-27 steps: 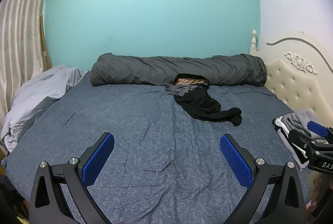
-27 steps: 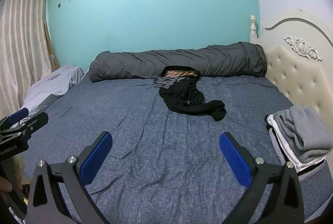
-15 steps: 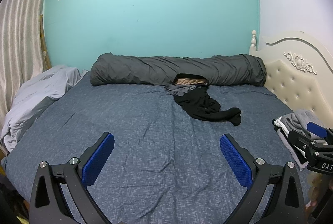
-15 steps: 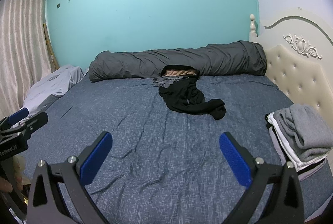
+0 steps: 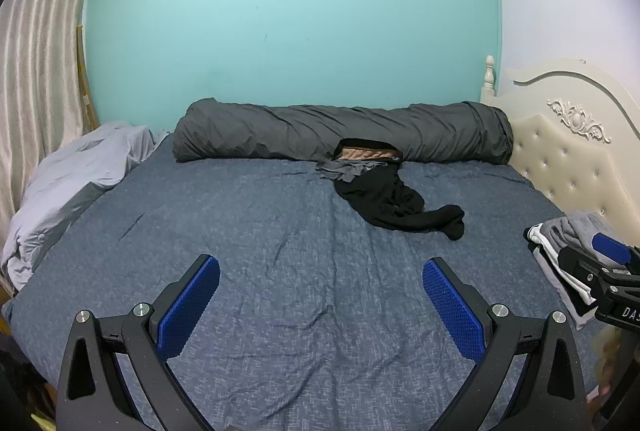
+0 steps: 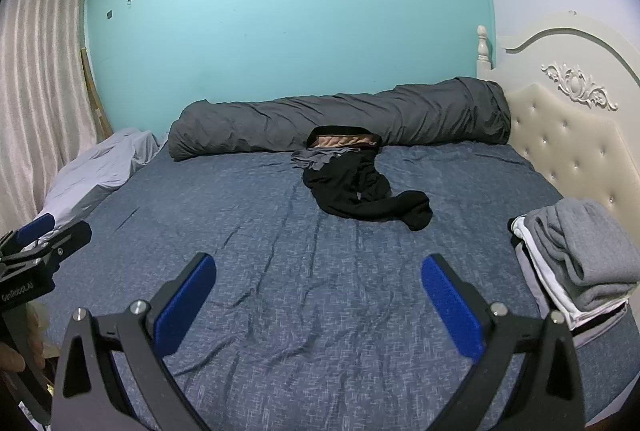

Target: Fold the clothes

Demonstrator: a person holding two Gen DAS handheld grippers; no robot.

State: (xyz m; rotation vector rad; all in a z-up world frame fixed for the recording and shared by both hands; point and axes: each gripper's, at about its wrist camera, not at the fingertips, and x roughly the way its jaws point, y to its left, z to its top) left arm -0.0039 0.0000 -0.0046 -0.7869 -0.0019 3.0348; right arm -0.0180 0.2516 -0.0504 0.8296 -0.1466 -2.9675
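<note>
Folded grey knit stack (image 6: 580,255) at three o'clock – crumpled black garment (image 6: 360,191) at twelve unfolded – both grippers (image 5: 320,307) (image 6: 318,305) gape empty

Black garment (image 5: 394,201) on blue bedsheet (image 5: 280,239), beyond wide-open left hand-held gripper (image 5: 320,295).

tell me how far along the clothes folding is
Done: a folded stack, grey piece on top, sits at the bed's right edge by the headboard. In hand: nothing; the left gripper and right gripper both hang open over bare sheet. Left: the crumpled black garment and the small pile of grey and tan clothes behind it, against the rolled grey duvet.
</note>
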